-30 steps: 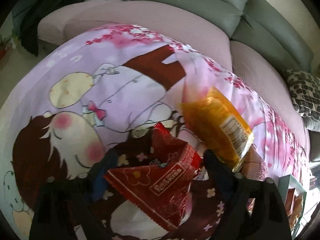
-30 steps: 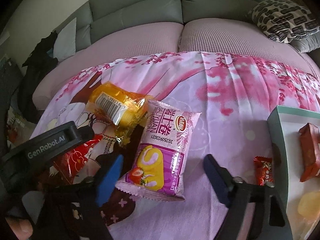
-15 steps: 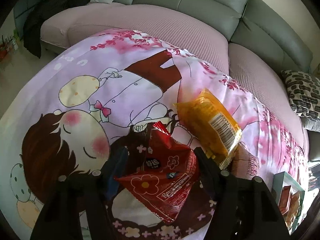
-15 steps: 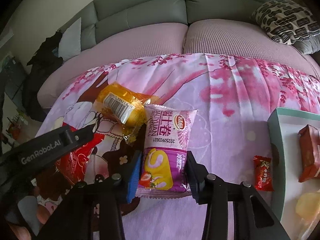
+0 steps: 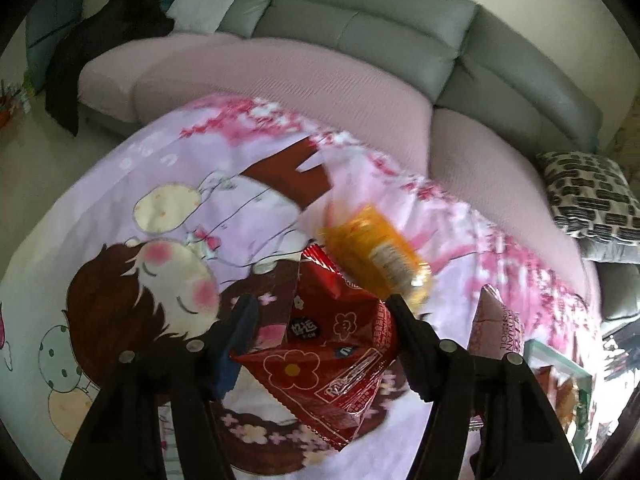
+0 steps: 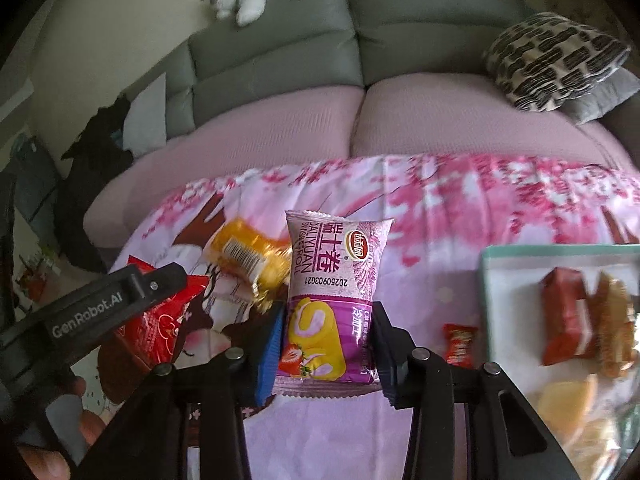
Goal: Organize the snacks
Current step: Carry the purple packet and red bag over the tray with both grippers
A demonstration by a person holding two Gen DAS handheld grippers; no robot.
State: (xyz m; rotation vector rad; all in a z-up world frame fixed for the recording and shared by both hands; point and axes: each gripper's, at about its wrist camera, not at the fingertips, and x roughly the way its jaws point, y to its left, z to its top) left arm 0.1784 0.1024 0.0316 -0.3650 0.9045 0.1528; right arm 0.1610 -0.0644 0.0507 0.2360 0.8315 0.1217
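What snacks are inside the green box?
Inside the green box lie a red-brown packet, a tan wrapped snack beside it, and yellow-orange packets nearer the camera. The blur and the picture's edge hide the rest.

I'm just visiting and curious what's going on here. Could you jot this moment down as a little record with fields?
Setting: cartoon-print pink cloth spread in front of a sofa
Left tongs: clamped on a red snack packet
Right tongs: clamped on a purple Swiss-roll packet, held upright
Still on the cloth: orange packet, small red candy
Box: pale green box to the right, already holding several snacks
Likely next: both packets go to the box
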